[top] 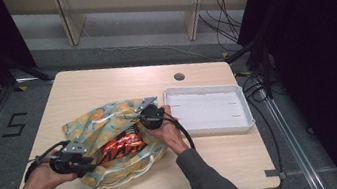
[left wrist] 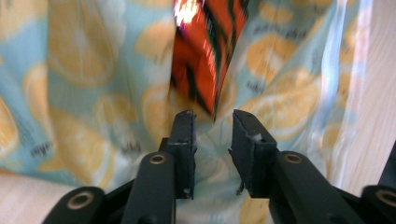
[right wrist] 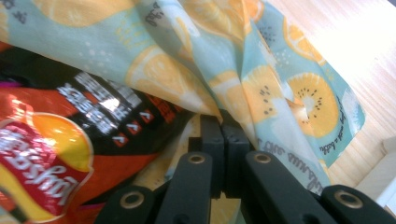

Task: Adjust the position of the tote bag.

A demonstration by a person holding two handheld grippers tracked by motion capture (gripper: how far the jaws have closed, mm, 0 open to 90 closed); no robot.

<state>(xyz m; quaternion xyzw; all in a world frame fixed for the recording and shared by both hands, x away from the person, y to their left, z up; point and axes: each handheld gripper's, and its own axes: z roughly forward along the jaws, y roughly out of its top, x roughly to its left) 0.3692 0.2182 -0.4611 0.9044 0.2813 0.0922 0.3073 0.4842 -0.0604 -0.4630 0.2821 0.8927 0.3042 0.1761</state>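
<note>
So the right gripper [right wrist: 223, 122] has its jaws clamped together on a fold of the fruit-print bag [top: 104, 119], pinching the fabric right at the bag's mouth on its far rim. The red snack packet [top: 123, 145] sits just to the side of those jaws, half inside the bag, with its glossy end poking out of the opening.

The left gripper [left wrist: 212, 120] is at the near rim of the bag, its jaws parted with a clear gap, nothing pressed between the pads. The packet's bottom corner [left wrist: 205, 56] hangs just ahead of the gap, with bag cloth under and around it.

Room-wise: the white tray [top: 241, 124] is just beyond the right gripper, near the bag but not touching it. The bare table [top: 104, 84] runs beyond the bag, and a narrower strip lies behind the left gripper before the table edge.
</note>
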